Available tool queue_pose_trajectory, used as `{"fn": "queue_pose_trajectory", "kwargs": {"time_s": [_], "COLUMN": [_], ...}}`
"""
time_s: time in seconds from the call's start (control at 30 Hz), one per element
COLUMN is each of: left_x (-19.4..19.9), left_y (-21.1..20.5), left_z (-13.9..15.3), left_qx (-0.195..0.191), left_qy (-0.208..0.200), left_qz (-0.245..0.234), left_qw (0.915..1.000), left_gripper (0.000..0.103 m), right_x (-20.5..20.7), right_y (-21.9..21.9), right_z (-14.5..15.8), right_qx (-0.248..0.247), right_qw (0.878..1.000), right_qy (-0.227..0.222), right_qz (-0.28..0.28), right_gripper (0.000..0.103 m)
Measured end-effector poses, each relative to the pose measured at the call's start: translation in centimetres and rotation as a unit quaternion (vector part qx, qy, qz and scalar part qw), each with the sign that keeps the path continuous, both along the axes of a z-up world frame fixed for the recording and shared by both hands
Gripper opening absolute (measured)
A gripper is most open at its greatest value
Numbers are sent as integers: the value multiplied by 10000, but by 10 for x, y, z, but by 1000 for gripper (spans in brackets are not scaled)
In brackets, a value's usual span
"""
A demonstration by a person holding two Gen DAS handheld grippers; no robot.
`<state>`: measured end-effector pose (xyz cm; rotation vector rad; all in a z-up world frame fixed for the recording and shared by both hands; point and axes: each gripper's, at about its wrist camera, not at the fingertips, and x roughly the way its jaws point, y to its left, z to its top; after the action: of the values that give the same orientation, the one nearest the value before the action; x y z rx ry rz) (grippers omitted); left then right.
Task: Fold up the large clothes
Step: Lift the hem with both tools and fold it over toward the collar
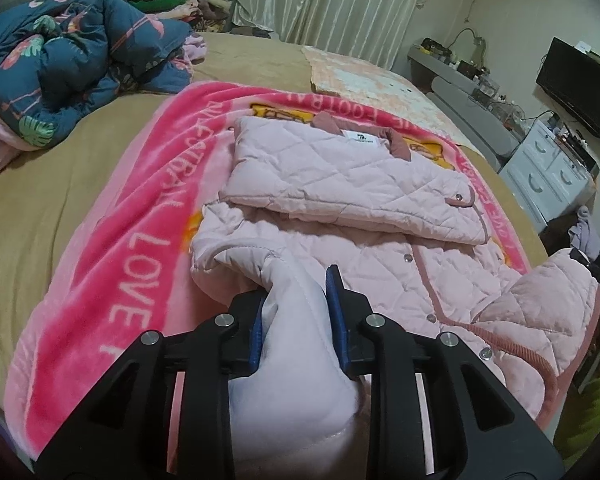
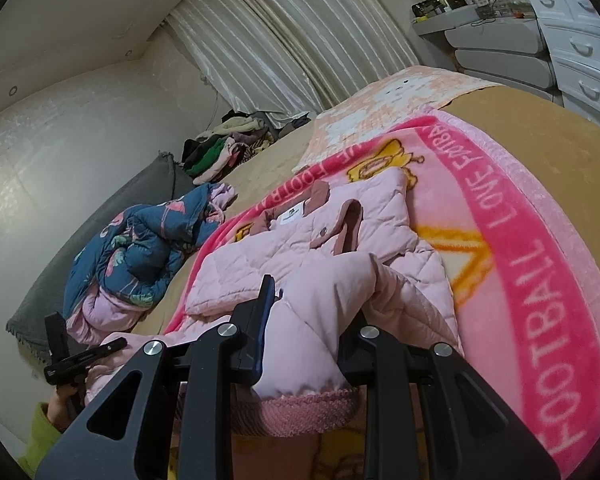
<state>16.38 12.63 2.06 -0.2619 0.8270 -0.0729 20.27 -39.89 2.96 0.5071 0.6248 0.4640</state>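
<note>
two claws, left claw (image 1: 298,312) and right claw (image 2: 312,334), each clamped on pale pink quilted jacket (image 1: 352,176), half folded

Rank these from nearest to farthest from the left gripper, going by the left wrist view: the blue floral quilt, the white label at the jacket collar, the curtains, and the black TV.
From the left gripper, clamped on the pink jacket:
1. White label, straight ahead at the collar.
2. Blue floral quilt, far left on the bed.
3. Curtains and black TV: both off the bed, too close to call.
</note>
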Motion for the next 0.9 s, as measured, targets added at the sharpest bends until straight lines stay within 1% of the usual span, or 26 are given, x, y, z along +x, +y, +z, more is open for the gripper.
{"fn": "queue_pose_trajectory", "kwargs": {"time_s": [0.13,0.43,0.63,0.9], "left_x": [6,30,57,92], "left_y": [1,2,8,21], "left_z": [4,16,30,37], "left_qx": [-39,-68,-205,-437], "left_qy": [-98,-151,-219,-261], "left_qz": [-23,-112,-98,47], "left_qw": [9999,9998,9995,9987], "left_gripper": [18,18,18,17], "right_x": [7,23,44,77], "right_y": [1,2,8,14], "right_z": [0,6,21,44], "right_qx": [-30,-16,-10,3], "right_qw": [10000,9999,9997,9991], "right_qy": [-13,-80,-232,-360], "right_qz": [-55,-97,-112,-212], "right_gripper": [23,23,23,23]}}
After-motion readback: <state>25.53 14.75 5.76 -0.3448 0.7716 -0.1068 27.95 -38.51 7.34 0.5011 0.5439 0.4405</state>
